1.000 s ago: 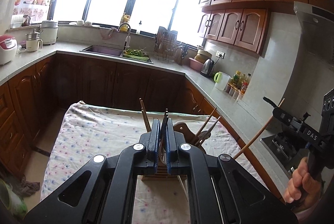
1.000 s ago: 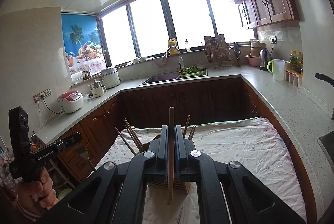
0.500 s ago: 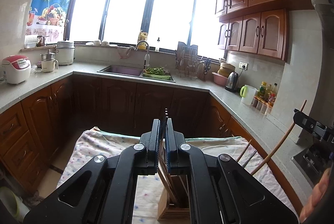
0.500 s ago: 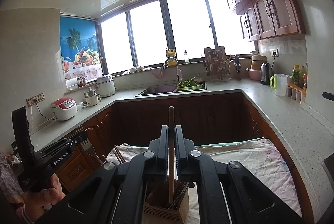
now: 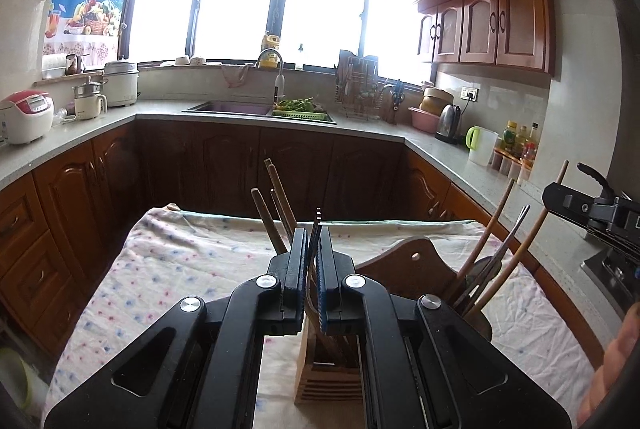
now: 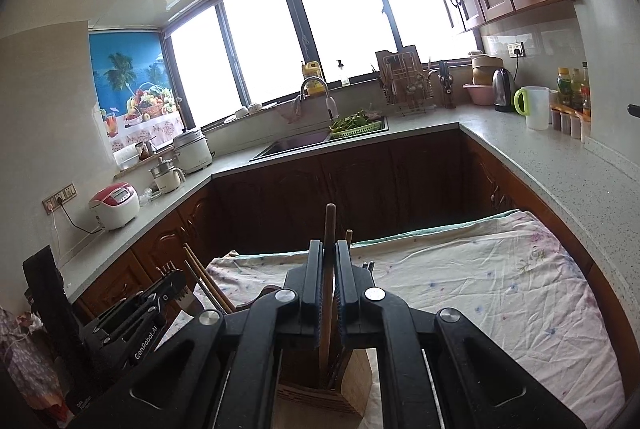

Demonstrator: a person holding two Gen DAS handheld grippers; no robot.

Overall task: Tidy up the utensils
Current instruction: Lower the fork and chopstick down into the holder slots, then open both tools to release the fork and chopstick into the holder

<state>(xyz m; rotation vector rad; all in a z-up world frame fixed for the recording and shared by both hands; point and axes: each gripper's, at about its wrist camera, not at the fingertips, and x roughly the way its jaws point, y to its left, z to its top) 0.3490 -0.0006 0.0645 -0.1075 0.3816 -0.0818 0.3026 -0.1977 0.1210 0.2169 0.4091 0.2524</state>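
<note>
Over the last second both grippers have sunk toward the wooden utensil holder point(image 5: 328, 369) on the cloth-covered table point(image 5: 180, 269). The left gripper point(image 5: 312, 253) pinches a fork point(image 5: 316, 229); the right gripper point(image 6: 329, 269) pinches a wooden stick point(image 6: 329, 229), tips now entering compartments, so release looks near.

Cloth point(image 5: 180, 269): spread over table, under wooden utensil holder point(image 5: 328, 385).
Chopsticks point(image 5: 276, 205): upright in holder.
Sink point(image 5: 232, 108): behind table, below windows.
Kettle point(image 5: 448, 117): right counter.
</note>
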